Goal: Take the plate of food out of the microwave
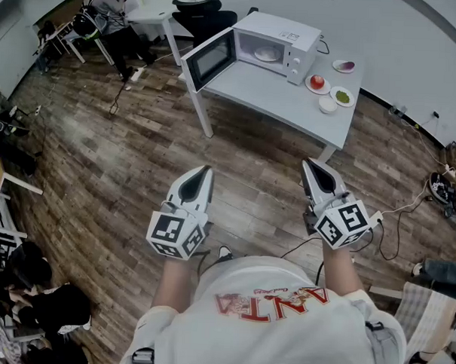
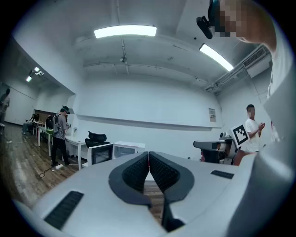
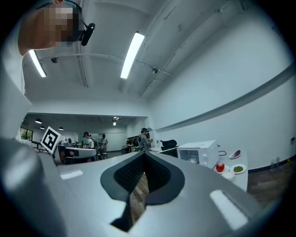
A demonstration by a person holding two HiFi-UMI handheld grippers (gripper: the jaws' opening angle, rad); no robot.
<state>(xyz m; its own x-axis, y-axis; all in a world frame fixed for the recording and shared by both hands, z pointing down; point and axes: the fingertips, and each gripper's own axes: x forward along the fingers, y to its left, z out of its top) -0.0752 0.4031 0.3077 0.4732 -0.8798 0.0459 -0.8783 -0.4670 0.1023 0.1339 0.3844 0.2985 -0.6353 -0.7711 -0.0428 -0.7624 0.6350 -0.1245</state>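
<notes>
One plate of food point(image 1: 266, 55) sits inside the microwave point(image 1: 284, 30), door point(image 1: 210, 60) open, on the tabletop point(image 1: 286, 104). We find the left gripper point(image 1: 205, 171) and right gripper point(image 1: 312, 166) clenched on nothing, well apart from it. Risk: a one-sided grip may tilt the plate; the door may obstruct the left approach.
</notes>
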